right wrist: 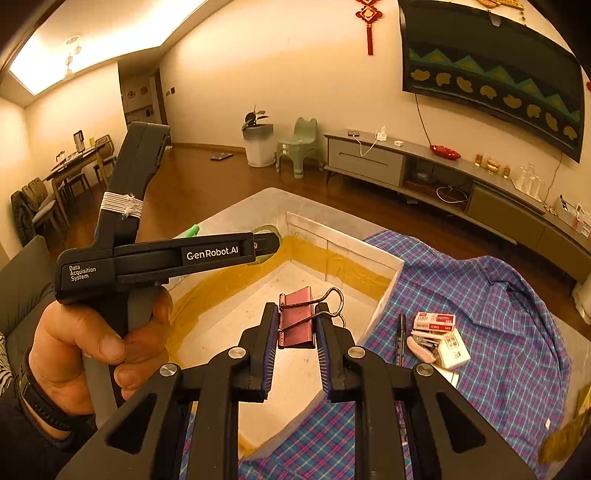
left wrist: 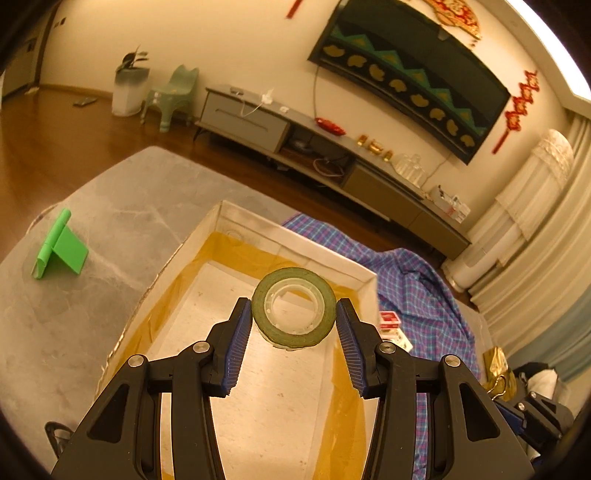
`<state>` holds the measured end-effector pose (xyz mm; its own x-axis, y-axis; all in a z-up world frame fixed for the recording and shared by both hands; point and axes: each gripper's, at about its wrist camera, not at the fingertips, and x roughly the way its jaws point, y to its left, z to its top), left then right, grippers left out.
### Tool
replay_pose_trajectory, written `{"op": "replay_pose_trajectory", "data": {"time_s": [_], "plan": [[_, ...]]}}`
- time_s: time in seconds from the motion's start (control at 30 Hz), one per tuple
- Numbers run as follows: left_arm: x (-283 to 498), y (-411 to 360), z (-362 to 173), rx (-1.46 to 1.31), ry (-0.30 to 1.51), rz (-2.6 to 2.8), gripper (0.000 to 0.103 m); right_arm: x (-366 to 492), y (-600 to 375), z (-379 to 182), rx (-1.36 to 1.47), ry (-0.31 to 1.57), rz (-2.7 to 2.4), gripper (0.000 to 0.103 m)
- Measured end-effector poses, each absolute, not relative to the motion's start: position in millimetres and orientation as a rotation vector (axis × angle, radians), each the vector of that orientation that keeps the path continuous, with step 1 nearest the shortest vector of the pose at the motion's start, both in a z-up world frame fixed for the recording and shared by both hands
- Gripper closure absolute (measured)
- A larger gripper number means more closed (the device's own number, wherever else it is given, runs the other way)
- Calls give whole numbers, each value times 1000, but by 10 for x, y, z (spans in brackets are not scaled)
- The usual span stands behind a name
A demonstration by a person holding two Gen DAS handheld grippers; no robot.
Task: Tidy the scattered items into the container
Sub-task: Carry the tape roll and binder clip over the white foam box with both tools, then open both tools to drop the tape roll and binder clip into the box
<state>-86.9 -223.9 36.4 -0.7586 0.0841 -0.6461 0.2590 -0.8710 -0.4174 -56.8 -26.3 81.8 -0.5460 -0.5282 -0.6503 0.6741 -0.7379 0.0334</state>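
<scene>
A home living room is being shown. A long grey TV cabinet (right wrist: 436, 173) is standing along the far wall, with a wall-mounted television under a patterned cover (right wrist: 491, 70) above it and red Chinese knot ornaments (right wrist: 368, 22) hanging beside it. A wooden floor (right wrist: 207, 173) is being seen, with a potted plant (right wrist: 258, 136) and a small green child's chair (right wrist: 299, 147) by the far wall. A dining table with chairs (right wrist: 70, 166) is standing far left, and pale curtains (left wrist: 535, 229) are hanging on the right.
</scene>
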Motion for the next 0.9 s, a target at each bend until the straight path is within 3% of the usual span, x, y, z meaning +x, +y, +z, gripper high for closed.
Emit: {"op": "replay_pose_trajectory", "data": {"time_s": [0.4,0.9], "plan": [[-1191,-2489,10,1161,948,-2621,54,-1228,-493,600,996,286,-2209,82],[-1502,-2498,-297,1262,1010,-2482,54,-1983,-852,81,1232,383,-2091,82]]}}
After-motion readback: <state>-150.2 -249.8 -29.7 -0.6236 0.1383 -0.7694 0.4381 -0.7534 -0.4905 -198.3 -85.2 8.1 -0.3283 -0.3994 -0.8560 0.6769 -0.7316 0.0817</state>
